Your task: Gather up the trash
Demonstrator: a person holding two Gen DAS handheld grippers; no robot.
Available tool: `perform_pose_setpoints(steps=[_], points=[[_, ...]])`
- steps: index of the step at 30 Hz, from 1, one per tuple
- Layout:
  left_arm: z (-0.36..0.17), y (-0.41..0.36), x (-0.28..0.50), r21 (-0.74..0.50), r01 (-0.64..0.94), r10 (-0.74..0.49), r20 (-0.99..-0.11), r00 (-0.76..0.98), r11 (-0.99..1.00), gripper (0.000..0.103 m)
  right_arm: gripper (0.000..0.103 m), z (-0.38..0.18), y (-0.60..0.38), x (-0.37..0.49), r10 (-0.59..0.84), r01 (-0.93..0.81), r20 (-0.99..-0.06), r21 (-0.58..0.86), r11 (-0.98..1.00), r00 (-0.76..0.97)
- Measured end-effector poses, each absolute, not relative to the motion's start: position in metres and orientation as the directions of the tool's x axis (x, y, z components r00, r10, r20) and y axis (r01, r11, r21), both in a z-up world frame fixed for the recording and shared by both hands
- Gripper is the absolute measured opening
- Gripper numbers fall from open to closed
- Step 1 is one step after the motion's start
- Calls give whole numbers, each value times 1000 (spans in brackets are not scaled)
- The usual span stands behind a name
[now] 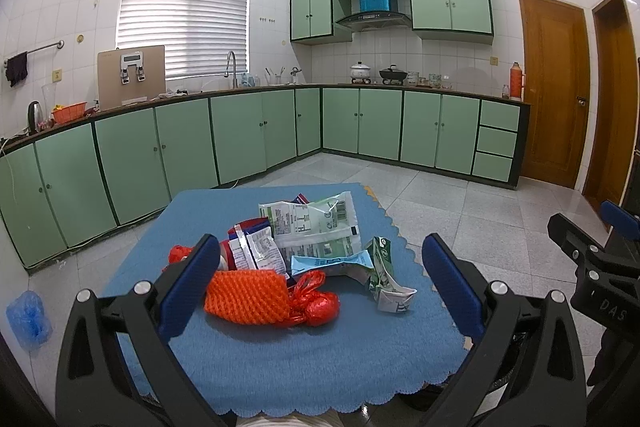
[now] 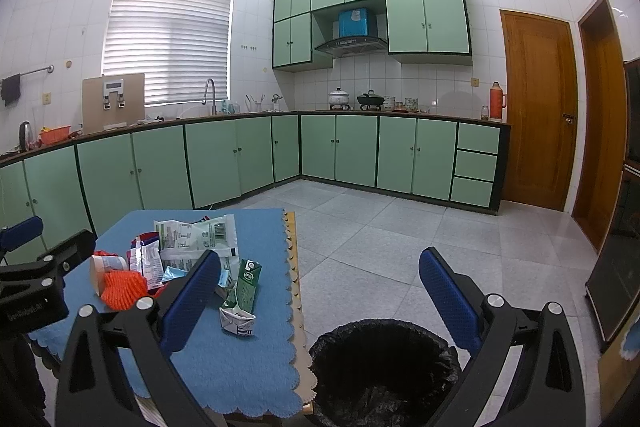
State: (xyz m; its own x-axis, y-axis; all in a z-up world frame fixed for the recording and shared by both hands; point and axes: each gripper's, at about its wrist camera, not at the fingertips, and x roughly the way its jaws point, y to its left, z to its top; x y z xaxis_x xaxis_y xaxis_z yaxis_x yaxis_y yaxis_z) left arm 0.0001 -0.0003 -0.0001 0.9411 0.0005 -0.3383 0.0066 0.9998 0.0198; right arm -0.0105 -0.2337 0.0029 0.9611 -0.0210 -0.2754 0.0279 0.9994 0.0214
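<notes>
Blue-padded left hand-held gripper (image 1: pixel 320 283) hung spread apart above the bench's (image 1: pixel 280 367) trash pile (image 1: pixel 304 251); right hand-held gripper (image 2: pixel 320 291) gaped over the bin (image 2: pixel 380 367).

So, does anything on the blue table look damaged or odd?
Yes. The green-and-white drink carton near the table's right edge is crushed and lies bent over. Behind it, empty wrappers and an orange foam net sleeve lie heaped on the blue tablecloth. Nothing looks spilled.
</notes>
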Motion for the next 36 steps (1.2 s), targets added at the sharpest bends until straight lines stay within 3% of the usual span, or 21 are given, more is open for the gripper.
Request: perform_pose_setpoints(steps=[36], points=[[3, 4, -6, 22, 6, 2, -335, 942, 1000, 98, 97, -1, -235, -6, -16, 28, -290, 38, 999, 957]])
